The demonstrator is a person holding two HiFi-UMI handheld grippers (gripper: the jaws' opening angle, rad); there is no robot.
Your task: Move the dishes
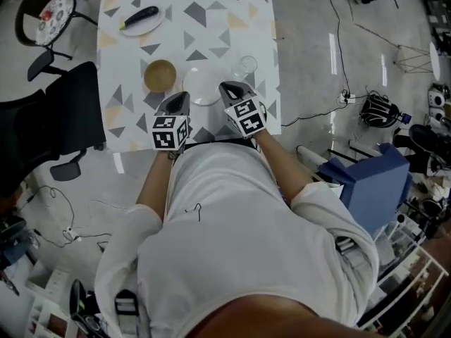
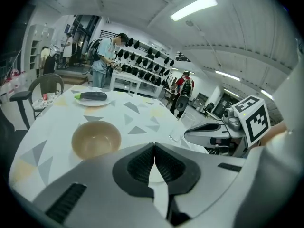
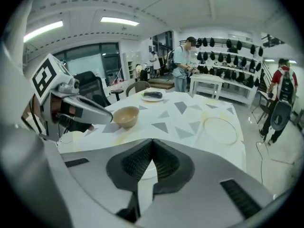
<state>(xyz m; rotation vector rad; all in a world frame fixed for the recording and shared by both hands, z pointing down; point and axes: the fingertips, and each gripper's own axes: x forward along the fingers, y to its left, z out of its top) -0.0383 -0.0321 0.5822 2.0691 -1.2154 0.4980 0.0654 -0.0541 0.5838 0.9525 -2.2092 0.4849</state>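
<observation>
Both the left tool (image 2: 154, 147) and right tool (image 3: 152, 142) are pressed together, empty; bystanders (image 2: 102, 61) appear only in their views.

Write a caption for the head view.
A person holds left gripper and right gripper, both shut, above a triangle-patterned table with a round tan bowl, white plate and clear glass.

1. A lab or workshop hall: strip lights (image 2: 194, 7) run along the ceiling (image 2: 142, 18), top of the left gripper view.
2. Wall racks (image 3: 223, 52), upper right of the right gripper view, hold rows of dark gear (image 3: 237, 42).
3. Cables (image 1: 341, 34) trail over glossy floor (image 1: 310, 62), head view's upper right.
</observation>
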